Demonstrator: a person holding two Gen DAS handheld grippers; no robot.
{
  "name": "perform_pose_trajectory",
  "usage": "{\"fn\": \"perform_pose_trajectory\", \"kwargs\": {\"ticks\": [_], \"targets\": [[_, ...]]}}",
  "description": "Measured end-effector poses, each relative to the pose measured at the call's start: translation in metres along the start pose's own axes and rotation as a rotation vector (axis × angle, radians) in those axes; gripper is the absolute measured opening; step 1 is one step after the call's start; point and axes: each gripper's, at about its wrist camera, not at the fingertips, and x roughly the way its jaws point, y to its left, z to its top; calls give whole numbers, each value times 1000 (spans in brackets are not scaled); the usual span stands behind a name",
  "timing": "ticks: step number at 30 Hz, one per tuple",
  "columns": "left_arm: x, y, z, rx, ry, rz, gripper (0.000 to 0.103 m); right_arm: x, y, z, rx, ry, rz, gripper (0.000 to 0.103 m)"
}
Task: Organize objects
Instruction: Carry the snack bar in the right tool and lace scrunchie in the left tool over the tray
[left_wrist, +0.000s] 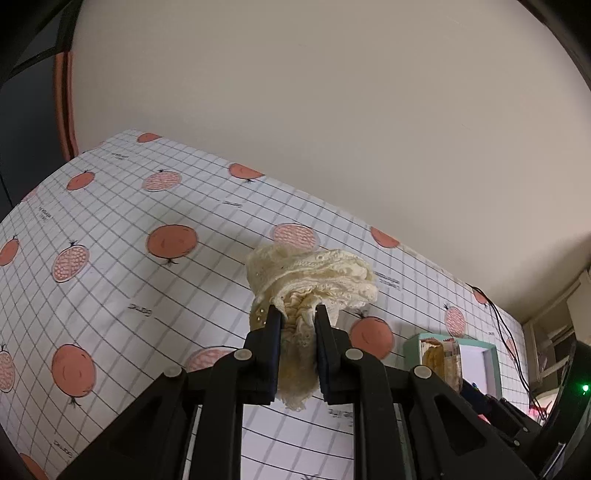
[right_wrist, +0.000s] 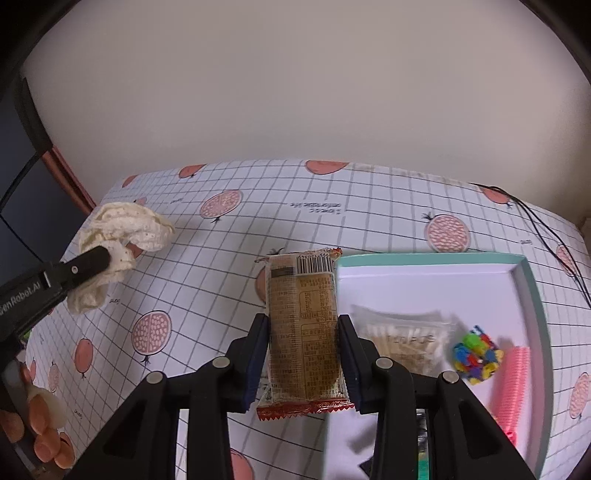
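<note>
Right wrist view: my right tongs (right_wrist: 302, 354) grip the snack packet (right_wrist: 301, 328) beside the teal box (right_wrist: 532, 295), which already holds a swab bag (right_wrist: 406, 343), block toy (right_wrist: 476, 354) and pink comb (right_wrist: 515, 384). Left tongs (left_wrist: 297, 314) clamp the lace cloth (left_wrist: 314, 277) above the bench (left_wrist: 129, 266). Both still unplaced; roughly halfway, I judge.

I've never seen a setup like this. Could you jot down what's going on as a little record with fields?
Left gripper: jaws shut on a cream lace cloth, held up off the table
Right gripper: jaws shut on a snack packet
Box: teal rim, white inside, to the right of the packet
In the box: cotton swab bag, colourful toy, pink comb
Table cover: white grid with pomegranate print
</note>
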Motion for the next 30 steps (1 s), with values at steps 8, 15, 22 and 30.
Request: {"fn": "perform_pose_trajectory", "kwargs": {"ticks": [8, 15, 22, 30], "targets": [[2, -48, -14, 71, 6, -44, 17, -17, -35, -1, 64, -17, -23, 39], [-3, -89, -26, 142, 3, -84, 17, -33, -72, -1, 119, -30, -51, 39], [2, -128, -41, 207, 27, -140, 17, -49, -106, -4, 164, -41, -88, 40], [11, -162, -62, 287, 61, -173, 18, -59, -135, -8, 193, -44, -131, 40]]}}
